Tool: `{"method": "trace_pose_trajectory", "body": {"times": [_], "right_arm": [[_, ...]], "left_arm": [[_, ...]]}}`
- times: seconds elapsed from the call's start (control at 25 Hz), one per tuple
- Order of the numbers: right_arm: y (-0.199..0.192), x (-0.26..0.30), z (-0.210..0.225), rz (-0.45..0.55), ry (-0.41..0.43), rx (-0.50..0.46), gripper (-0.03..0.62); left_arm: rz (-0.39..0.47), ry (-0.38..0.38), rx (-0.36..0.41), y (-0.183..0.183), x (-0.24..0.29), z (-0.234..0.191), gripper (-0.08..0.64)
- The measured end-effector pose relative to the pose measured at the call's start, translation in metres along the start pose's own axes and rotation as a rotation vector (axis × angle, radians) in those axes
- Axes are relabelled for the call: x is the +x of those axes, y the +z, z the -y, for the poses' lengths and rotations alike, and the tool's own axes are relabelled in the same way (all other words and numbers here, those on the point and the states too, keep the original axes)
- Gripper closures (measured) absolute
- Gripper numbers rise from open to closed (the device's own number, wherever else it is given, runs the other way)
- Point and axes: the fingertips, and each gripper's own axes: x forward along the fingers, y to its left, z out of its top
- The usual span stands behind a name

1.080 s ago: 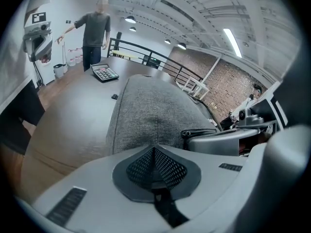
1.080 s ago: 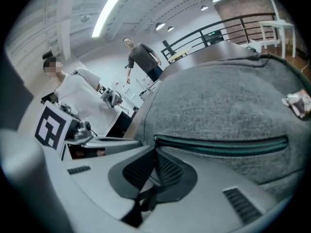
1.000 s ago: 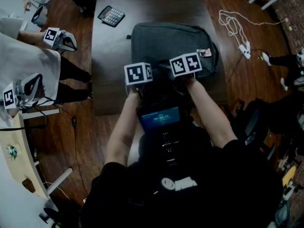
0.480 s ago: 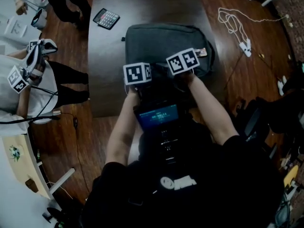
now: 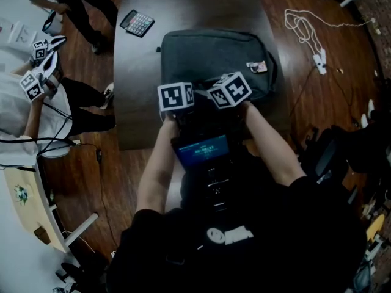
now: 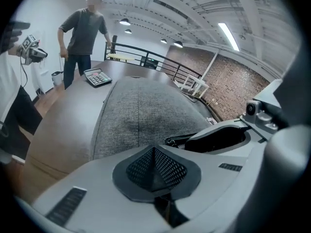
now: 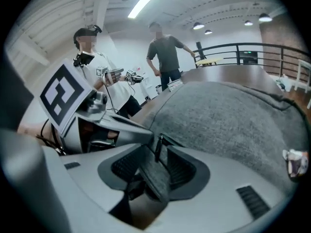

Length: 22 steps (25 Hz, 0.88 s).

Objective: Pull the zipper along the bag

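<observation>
A grey backpack (image 5: 208, 54) lies flat on the dark table (image 5: 137, 108). Both grippers sit side by side at its near edge. My left gripper (image 5: 177, 100) is shut, its pads meeting at a point (image 6: 155, 152); I see nothing between them, and the grey cloth (image 6: 141, 110) stretches ahead. My right gripper (image 5: 231, 91) is opening, its pads (image 7: 182, 166) standing apart. The thin dark zipper pull (image 7: 158, 147) and a strip of grey cloth stand in the gap (image 7: 158, 155), and neither pad presses on them. The bag's top (image 7: 228, 115) rises beyond.
A calculator (image 5: 137, 22) lies on the table's far left. A small tag (image 5: 257, 67) hangs on the bag's right side. A white cable (image 5: 305, 29) trails on the wooden floor. People with other grippers (image 5: 36, 78) stand left of the table. A lit screen (image 5: 204, 151) sits on my chest.
The right gripper's marker cube has turned and shifted slightly left, toward the left one. The left gripper has stayed put. The people at the left have moved about.
</observation>
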Motion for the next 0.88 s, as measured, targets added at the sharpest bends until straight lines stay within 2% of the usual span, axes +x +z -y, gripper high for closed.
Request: {"method": "trace_pose_trajectory", "body": {"times": [0.36,0.48,0.56,0.72,0.84,0.88], "right_arm": [[-0.006,-0.007,-0.003,0.019,0.091,0.091,0.394],[-0.010,-0.006,-0.011,-0.003,0.133,0.081,0.394],[-0.009,-0.001,-0.014,-0.009,0.142,0.072,0.394],[-0.007,0.009,-0.009,-0.018,0.087,0.090,0.405],[-0.011,0.014,0.003,-0.033,0.035,0.107,0.448],[-0.011,0.016,0.006,-0.042,0.022,0.114,0.482]], "left_arm": [[-0.041,-0.081,0.094,-0.007,-0.001,0.018,0.558],[-0.045,-0.094,0.162,-0.008,-0.006,0.018,0.558],[-0.044,-0.106,0.172,-0.008,-0.007,0.016,0.558],[-0.047,-0.093,0.161,-0.009,-0.004,0.010,0.558],[-0.060,-0.107,0.158,-0.013,0.001,0.011,0.557],[-0.060,-0.110,0.151,-0.013,0.002,0.011,0.557]]}}
